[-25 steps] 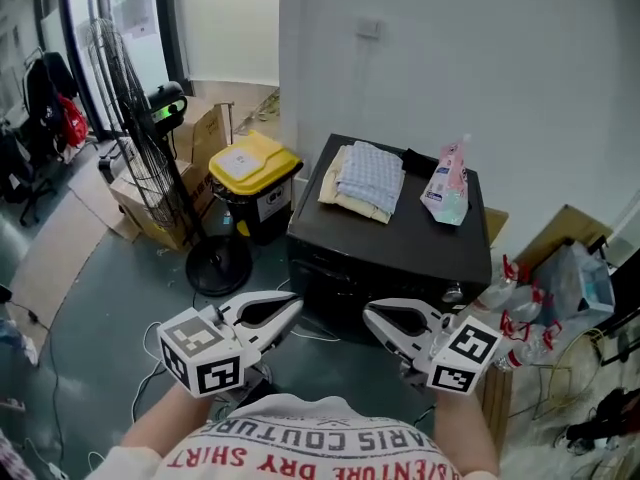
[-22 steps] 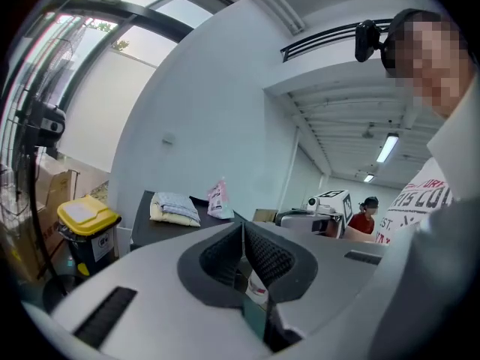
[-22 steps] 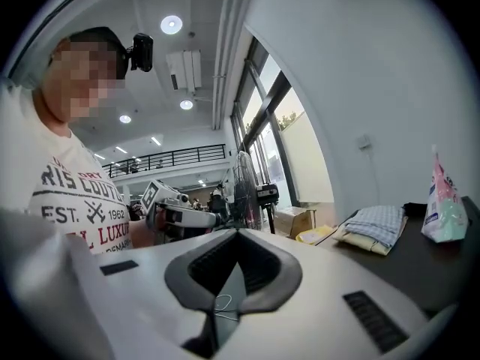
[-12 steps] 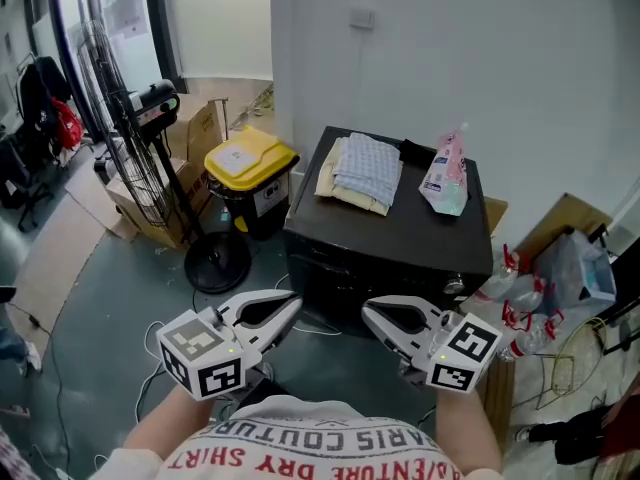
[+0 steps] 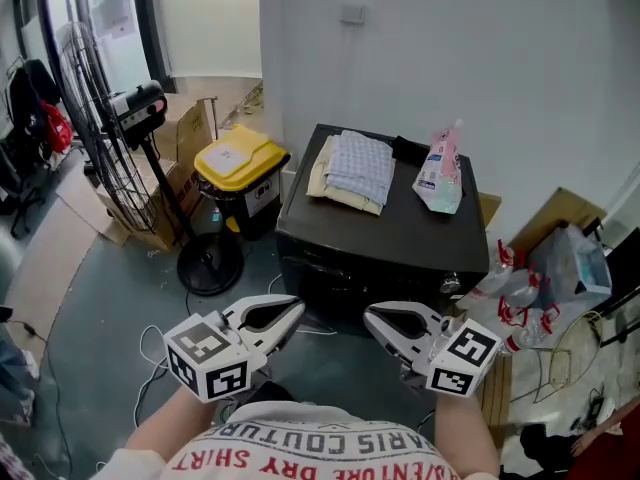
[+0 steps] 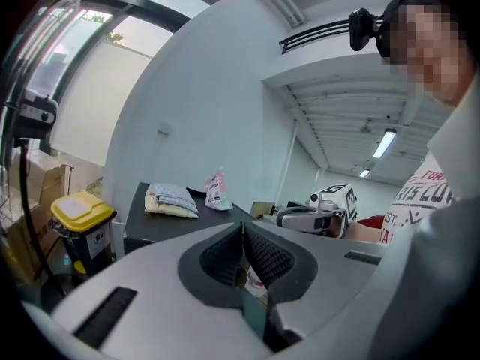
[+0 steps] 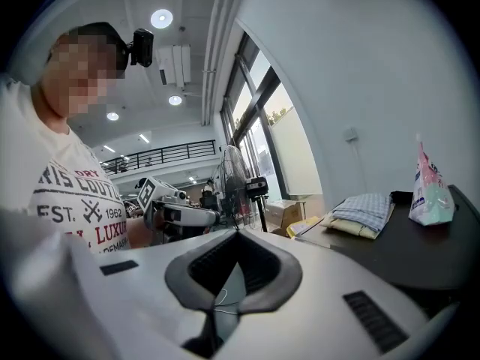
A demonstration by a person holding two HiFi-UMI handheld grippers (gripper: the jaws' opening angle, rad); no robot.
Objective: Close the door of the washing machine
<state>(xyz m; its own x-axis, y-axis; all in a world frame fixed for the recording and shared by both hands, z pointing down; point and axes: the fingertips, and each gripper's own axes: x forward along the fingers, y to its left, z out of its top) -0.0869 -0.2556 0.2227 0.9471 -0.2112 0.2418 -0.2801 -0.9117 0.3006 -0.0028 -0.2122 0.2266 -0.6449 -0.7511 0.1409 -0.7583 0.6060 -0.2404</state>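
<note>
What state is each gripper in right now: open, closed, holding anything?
Left gripper: closed, fingers together, nothing between them.
Right gripper: closed, fingers together, nothing between them.

A workshop-like hall: mezzanine railing [image 7: 160, 155], cardboard boxes [image 5: 193, 133], standing fan [image 5: 134, 104].

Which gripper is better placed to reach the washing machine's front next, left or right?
Probably the right gripper: its shut jaws end before the front of the washing machine, near its middle. The left gripper, also shut, sits by the left corner. The door itself is unclear.
</note>
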